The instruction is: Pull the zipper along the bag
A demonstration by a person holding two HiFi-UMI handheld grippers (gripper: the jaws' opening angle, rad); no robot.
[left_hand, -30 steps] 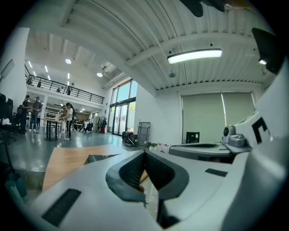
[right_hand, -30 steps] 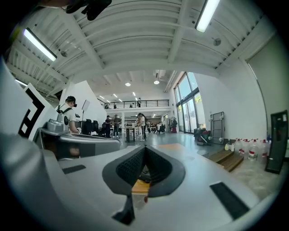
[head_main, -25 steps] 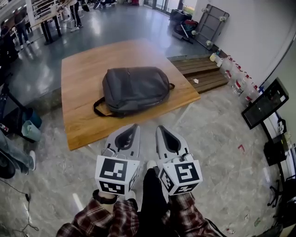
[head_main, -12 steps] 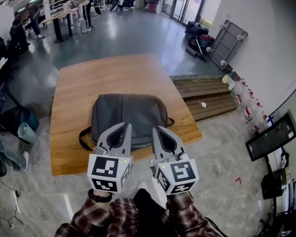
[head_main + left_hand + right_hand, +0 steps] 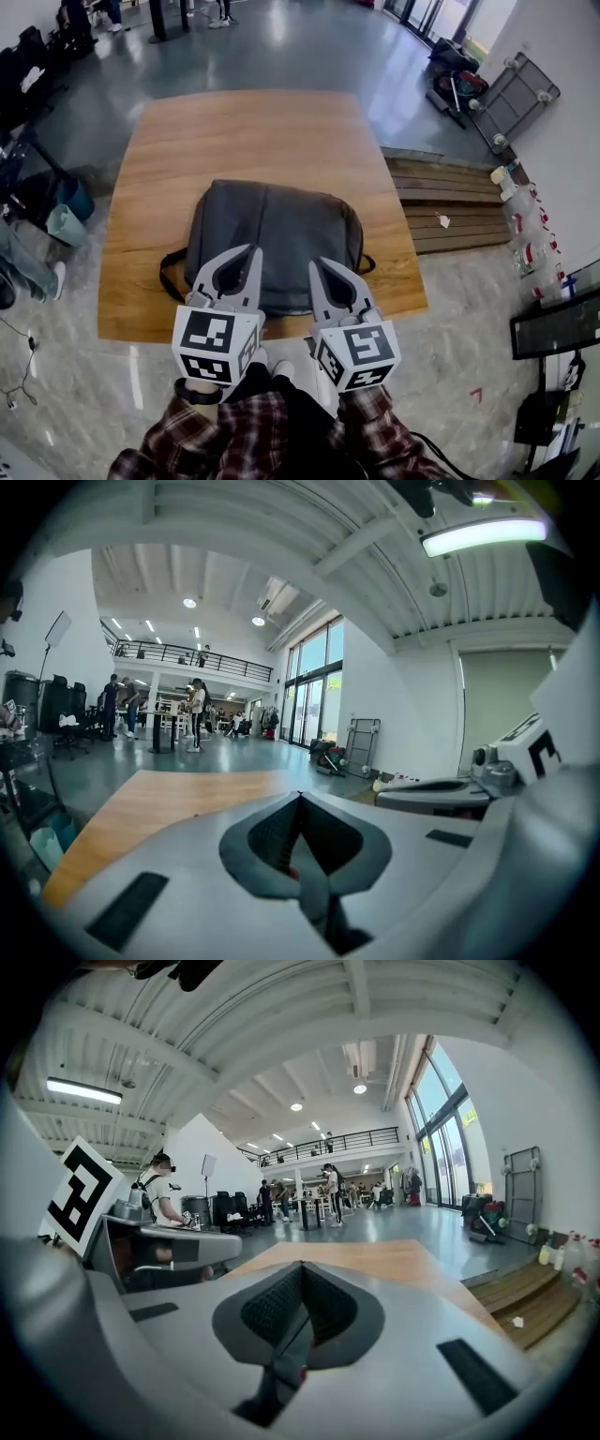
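**Step in hand:** approach, as I judge it. Nothing is gripped and I have not picked out the zipper or its pull in any view.

**Left gripper** point(image 5: 249, 251): jaws pressed together, nothing between them. I hold it above the near edge of the bag. Its own view looks out level across the hall.

**Right gripper** point(image 5: 315, 263): jaws likewise closed and empty. It sits just beside the left one, also over the bag's near edge.

**Bag** point(image 5: 272, 225): grey backpack lying flat on the near half of the bench point(image 5: 244, 127), close to the near edge.

**Bag, lie:** long axis runs across my view, left to right, roughly parallel to that edge. A strap loop point(image 5: 166, 274) pokes out at the left end and a smaller loop point(image 5: 368, 264) at the right. I cannot tell which end is the top.

**Next move calls for:** parting both pairs of jaws, tipping the grippers down, finding the pull, and steadying the fabric with one gripper while the other pinches it.
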